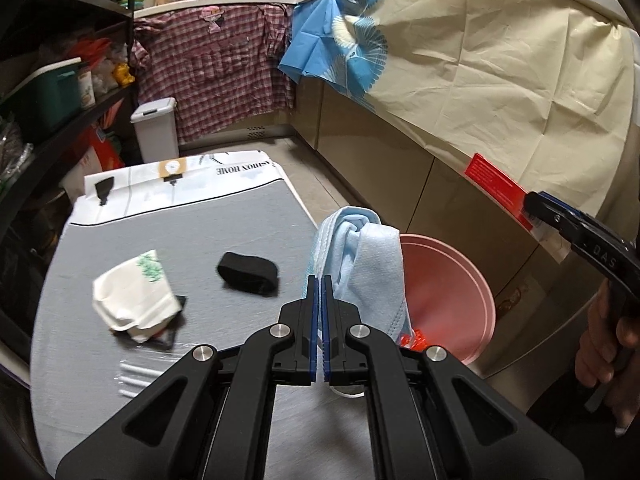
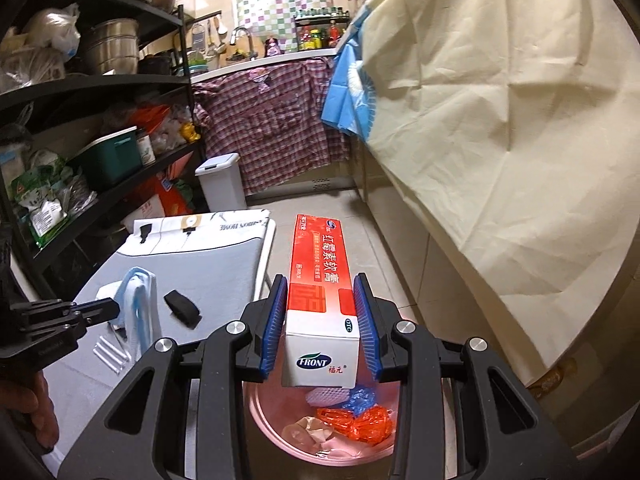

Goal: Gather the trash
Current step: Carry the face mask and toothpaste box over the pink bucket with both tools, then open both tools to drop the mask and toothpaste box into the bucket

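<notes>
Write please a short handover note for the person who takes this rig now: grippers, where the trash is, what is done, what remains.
Left gripper: shut on the blue mask, held above the table edge, beside the pink bin.
Right gripper: fingers around the red box, held over the bin.
Done: orange bag and other scraps already lie in the bin.
Left: drop box and mask in; then collect from the table the white wrapper, black piece and white sticks.
</notes>
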